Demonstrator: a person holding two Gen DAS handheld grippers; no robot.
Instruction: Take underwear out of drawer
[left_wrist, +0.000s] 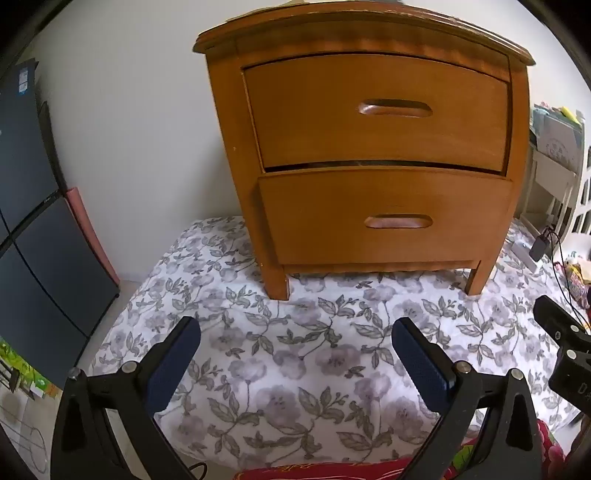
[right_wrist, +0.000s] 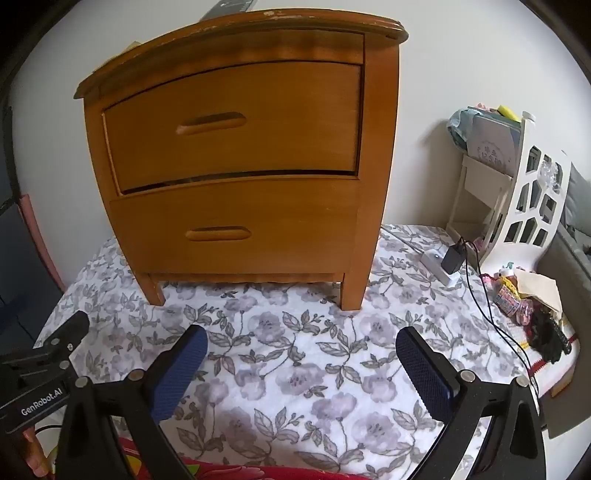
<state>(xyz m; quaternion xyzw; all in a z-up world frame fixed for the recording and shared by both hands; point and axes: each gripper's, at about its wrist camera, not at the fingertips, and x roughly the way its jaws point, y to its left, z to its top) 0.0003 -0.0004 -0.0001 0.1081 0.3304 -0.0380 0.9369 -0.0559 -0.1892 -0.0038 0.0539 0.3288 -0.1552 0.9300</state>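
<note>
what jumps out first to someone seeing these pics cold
A wooden nightstand with two shut drawers stands on a floral bedsheet, filling the middle of both views. Low in front, the left gripper and right gripper are wide open, holding nothing.

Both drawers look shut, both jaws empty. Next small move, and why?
Probably bring one gripper forward to a drawer's recessed handle, say the left gripper to the top drawer handle. Both drawers are closed, so no underwear shows yet. Both the left and the right gripper hang open and empty over the floral bedding, short of the nightstand. Which drawer holds the underwear cannot be told.
</note>
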